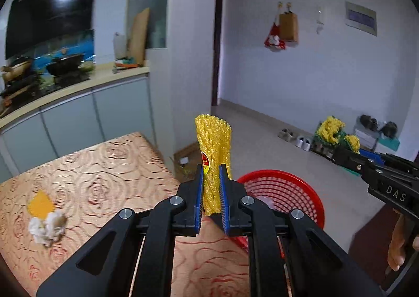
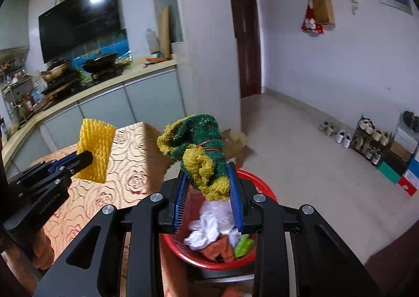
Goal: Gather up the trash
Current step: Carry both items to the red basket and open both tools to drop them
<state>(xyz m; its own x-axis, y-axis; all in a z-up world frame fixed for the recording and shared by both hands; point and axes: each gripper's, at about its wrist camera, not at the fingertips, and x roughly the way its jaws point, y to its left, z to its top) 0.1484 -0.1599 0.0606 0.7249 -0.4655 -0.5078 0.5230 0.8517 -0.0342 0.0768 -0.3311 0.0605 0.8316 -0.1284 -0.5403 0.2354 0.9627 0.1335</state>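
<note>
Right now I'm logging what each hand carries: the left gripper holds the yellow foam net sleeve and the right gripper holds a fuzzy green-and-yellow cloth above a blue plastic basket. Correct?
One detail is off: the basket is red, not blue, as the right wrist view shows. The left gripper does hold the yellow foam net sleeve, and the right gripper holds the fuzzy green-and-yellow cloth above it.

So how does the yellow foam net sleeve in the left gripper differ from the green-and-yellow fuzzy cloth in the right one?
The yellow foam net sleeve is one colour, ribbed and stands stiffly upright; the green-and-yellow fuzzy cloth is two-toned, plush and droops in a bunch. The sleeve carries a red-and-yellow sticker; the cloth has a thin red band around it. The cloth hangs over the red mesh basket; the sleeve is nearer the table edge. Both are clamped between blue gripper pads.
</note>
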